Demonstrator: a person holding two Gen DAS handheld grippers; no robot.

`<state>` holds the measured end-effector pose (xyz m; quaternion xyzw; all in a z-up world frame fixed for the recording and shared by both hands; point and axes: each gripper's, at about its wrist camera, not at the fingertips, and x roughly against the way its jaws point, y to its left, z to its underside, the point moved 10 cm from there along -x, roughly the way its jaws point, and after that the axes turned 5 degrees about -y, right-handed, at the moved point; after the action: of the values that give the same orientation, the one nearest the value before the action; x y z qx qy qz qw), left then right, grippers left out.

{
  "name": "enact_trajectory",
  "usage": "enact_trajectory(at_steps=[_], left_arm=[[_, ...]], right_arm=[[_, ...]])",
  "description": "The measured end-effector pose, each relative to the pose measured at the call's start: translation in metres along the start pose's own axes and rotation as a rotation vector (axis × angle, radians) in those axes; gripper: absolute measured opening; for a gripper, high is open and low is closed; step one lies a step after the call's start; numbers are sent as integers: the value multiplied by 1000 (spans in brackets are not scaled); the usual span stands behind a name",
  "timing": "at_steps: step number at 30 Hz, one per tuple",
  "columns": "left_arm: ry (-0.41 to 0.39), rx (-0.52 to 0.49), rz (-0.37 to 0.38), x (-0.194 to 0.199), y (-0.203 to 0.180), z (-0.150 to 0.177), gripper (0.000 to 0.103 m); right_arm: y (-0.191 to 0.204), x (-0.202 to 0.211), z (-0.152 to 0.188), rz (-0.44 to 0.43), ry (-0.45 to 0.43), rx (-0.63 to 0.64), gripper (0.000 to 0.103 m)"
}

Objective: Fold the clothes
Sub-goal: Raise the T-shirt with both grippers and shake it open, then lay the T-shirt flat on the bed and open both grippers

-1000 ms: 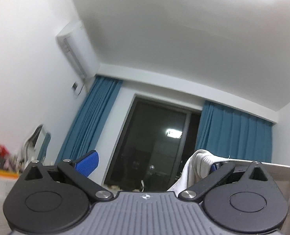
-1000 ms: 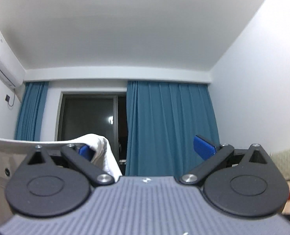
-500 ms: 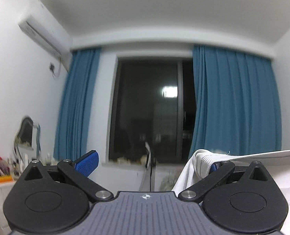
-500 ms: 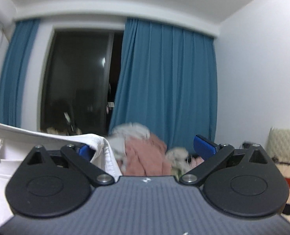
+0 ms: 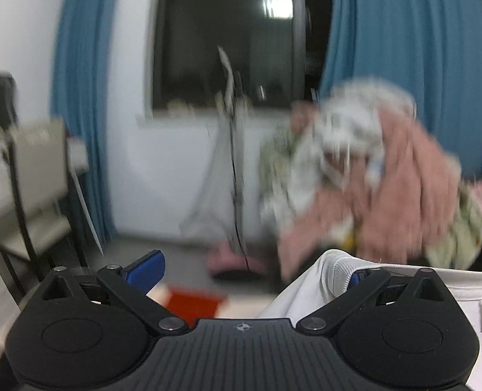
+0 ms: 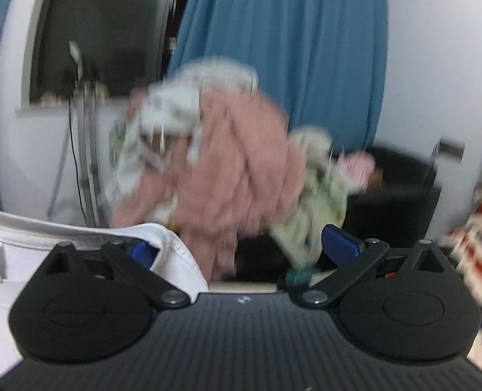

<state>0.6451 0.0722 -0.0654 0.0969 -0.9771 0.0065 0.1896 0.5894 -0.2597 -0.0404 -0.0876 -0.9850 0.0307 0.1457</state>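
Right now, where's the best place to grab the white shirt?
Probably along its stretched top hem, coming from above: the white shirt hangs between both grippers, draped over one blue finger of each, so that taut edge is the easiest part to pinch.

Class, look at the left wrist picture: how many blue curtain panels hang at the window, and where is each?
2. One curtain panel hangs left of the dark window; the other curtain panel hangs right of it, behind the heap of clothes. Its lower part is hidden by that heap.
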Motion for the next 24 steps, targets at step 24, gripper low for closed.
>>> enact_trajectory(at_steps=[24], left_arm=[[148, -161, 311, 86, -40, 39, 102]], right_arm=[[57, 60, 56, -310, 209, 49, 102]])
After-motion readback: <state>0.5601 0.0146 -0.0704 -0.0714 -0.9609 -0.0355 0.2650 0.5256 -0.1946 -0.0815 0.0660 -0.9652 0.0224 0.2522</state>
